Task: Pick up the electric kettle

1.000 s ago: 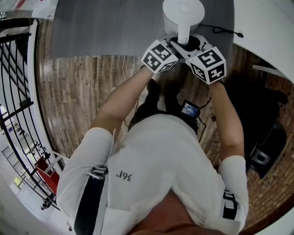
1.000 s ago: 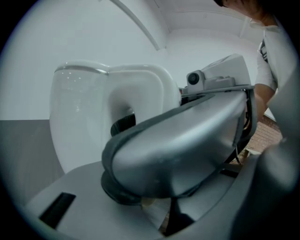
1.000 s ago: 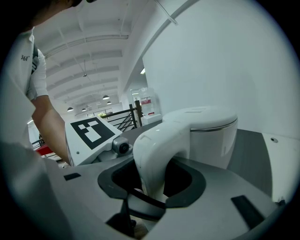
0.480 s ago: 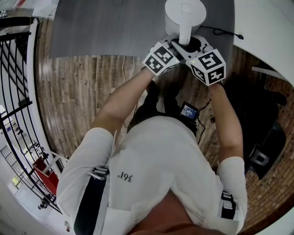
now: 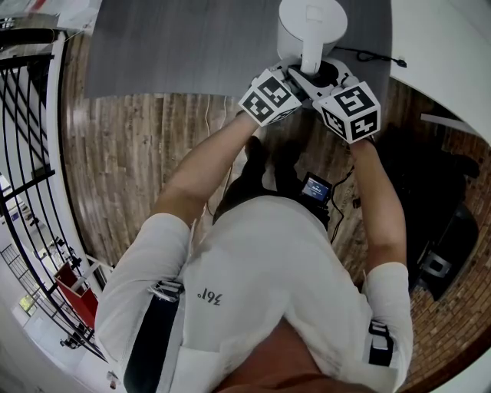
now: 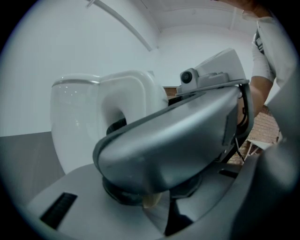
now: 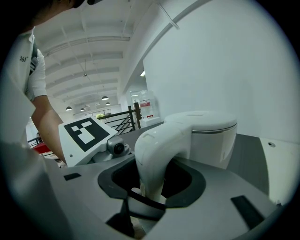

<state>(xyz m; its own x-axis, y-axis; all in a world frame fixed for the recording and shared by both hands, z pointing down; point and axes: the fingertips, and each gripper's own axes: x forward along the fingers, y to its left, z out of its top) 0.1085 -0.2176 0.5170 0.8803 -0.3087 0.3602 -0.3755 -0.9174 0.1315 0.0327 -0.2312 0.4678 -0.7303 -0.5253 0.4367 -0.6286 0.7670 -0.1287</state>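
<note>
Desk: Anything new since a second back?

Field: Barely. The electric kettle (image 5: 309, 23) unmoved, upright at the far edge of the grey worktop (image 5: 192, 46), white handle (image 7: 152, 150) turned toward the person (image 5: 261, 269). Both hands parked, same spots as before, marker cubes (image 5: 268, 96) flanking the handle in the head view.

Desk: And the right tongs (image 7: 157, 180)?

Field: Spread wide, near full stretch, straddling the handle's lower bend. Dark gaps showing either side of the white plastic in the right gripper view, so surrounding, not pinching.

Desk: And the left tongs (image 5: 294, 75)?

Field: The one real change: narrower than a second ago, now roughly half open. Nothing plainly clamped. In the left gripper view, grey flank of the right tongs lying across the gap, masking the foot of the handle.

Desk: Meaning for the pickup?

Field: Reads as a grip being settled, not a lift. Approach done; squeeze and raise both outstanding, kettle sitting flat, no tilt.

Desk: Worries?

Field: Smooth, rounded plastic, probably slippery, with the body's weight hanging forward of the handle. Calls for a firm close from both sides before any raise. Black cord (image 5: 368, 52) trailing behind on the worktop, worth watching on the way up.
</note>
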